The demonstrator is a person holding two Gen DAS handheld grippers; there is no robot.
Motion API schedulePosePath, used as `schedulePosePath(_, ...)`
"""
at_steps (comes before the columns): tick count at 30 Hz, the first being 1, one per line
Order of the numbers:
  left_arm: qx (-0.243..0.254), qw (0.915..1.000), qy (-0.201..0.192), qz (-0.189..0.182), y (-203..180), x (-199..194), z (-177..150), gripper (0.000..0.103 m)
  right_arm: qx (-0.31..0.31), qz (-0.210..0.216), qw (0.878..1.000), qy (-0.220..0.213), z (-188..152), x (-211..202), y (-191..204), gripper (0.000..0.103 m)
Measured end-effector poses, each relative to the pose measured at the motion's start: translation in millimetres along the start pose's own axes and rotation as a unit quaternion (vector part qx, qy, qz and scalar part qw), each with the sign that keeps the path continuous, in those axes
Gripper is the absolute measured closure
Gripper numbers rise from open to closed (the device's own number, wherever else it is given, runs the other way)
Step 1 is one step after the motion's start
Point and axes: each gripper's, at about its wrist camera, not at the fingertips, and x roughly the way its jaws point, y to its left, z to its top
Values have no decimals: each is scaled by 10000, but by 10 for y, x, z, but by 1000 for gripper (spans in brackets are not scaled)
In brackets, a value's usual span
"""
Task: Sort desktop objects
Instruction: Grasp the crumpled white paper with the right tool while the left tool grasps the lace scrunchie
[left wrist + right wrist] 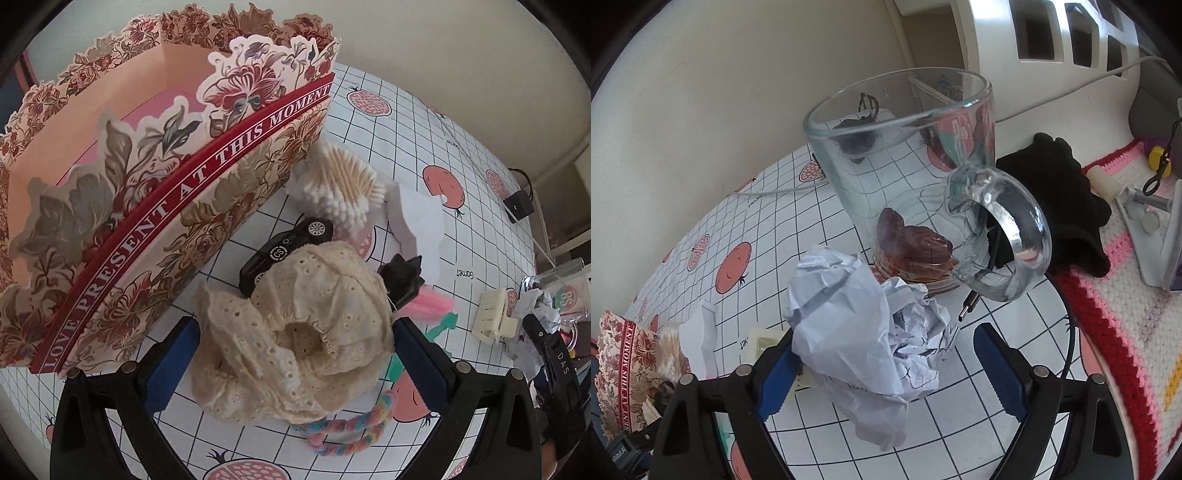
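The sorting looks barely begun, as far as the views show: the floral box (122, 206) shows only a bare pink floor in the part of its inside that is visible, while nearly everything lies loose on the gridded table (417, 122). The left gripper (295, 365) has its fingers apart on either side of a cream lace scrunchie (295, 343); whether the blue pads touch the fabric I cannot tell. The scrunchie is soft, ruffled and eyelet-punched, slumped in a loose ring just beside the box, and it covers part of a black toy car (286, 243). Behind the car lies a bundle of cotton swabs (343, 188), with a white block (417, 221), a black clip (400, 277), a pink comb (432, 304) and a cream claw clip (493, 317) to the right; a rainbow braided band (343, 432) lies near the scrunchie's lower edge. The right gripper (886, 373) is also spread open, around a crumpled paper ball (864, 332) that sits on the table; its left pad seems close to or against the paper, but a firm hold is not evident. Just past the paper stands a glass mug (905, 166) with something dark brown at its bottom, a cable plug (967, 310) beside it, and a black cloth (1060, 192) farther right. So both picks and almost all of the placing appear left to do.
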Motion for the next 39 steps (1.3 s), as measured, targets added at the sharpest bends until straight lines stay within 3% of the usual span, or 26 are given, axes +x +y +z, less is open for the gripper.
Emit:
schedulePosePath(4, -83, 9999, 109, -105, 8, 30, -32, 0, 8, 46, 10000, -57, -1, -16, -24, 21)
schedulePosePath(6, -115, 9997, 155, -153, 20, 40, -54, 5, 1, 43, 10000, -82, -6, -20, -25, 23)
schedulePosePath(14, -164, 9993, 233, -246, 50, 51, -83, 10, 7, 48, 9999, -131, -19, -31, -7, 25)
schedulePosePath(18, -137, 9991, 234, -318, 26, 51, -58, 21, 36, 105, 9998, -143, -11, -35, -14, 27)
schedulePosePath(22, -169, 9983, 315, -455, 11, 87, -83, 26, 14, 57, 9998, -164, -10, -55, -5, 27)
schedulePosePath(26, -234, 9973, 391, -567, 24, 105, -94, 45, 49, 60, 9998, -170, -13, -53, -1, 28)
schedulePosePath(39, -453, 9942, 476, -856, 112, 80, -50, 58, 635, 259, 9976, -97, -23, -83, -53, 30)
